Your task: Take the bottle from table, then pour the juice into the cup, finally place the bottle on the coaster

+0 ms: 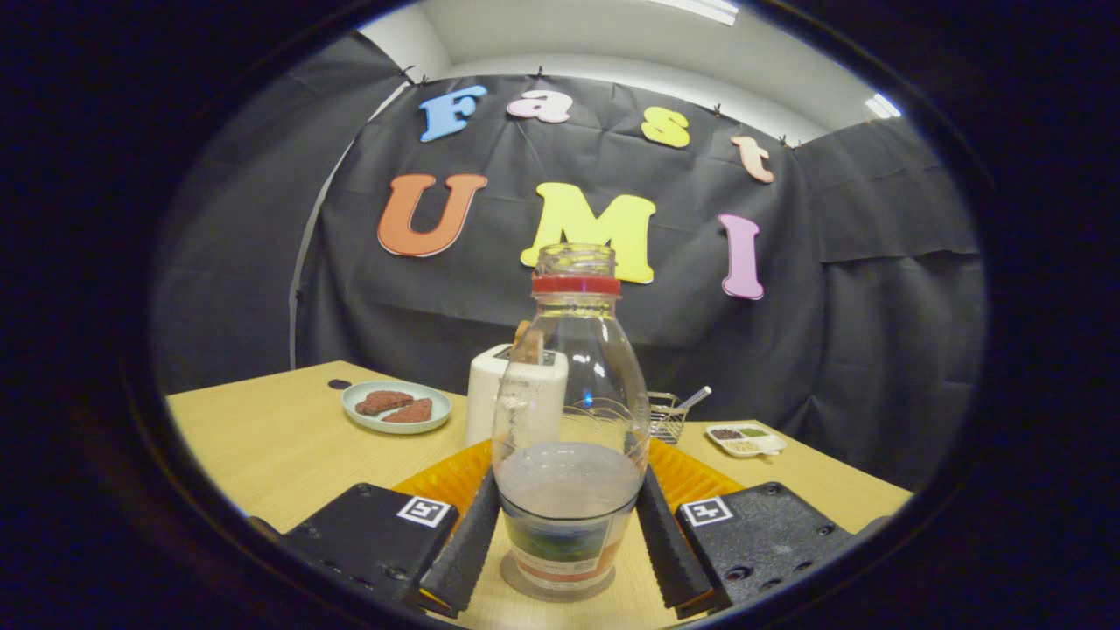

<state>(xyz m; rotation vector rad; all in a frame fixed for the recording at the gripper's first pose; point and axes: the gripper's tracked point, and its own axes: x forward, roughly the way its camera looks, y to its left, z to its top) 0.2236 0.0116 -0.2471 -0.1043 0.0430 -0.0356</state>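
A clear plastic bottle (569, 394) stands upright on the wooden table (262, 446), between my two fingers. It has an open mouth, a red ring at the neck, pale juice in its lower third and a label near the base. My gripper (569, 483) is shut on the bottle; the black ribbed fingers (468, 538) press on both sides of its lower body. An orange ribbed disc (446, 481), perhaps the coaster, lies flat just behind the bottle and spreads out to both sides.
Beyond the bottle stands a white toaster (512, 394). To its left lies a pale green plate (396, 408) with two reddish-brown pieces. A small wire basket (667, 418) and a white compartment dish (746, 439) sit at the back right.
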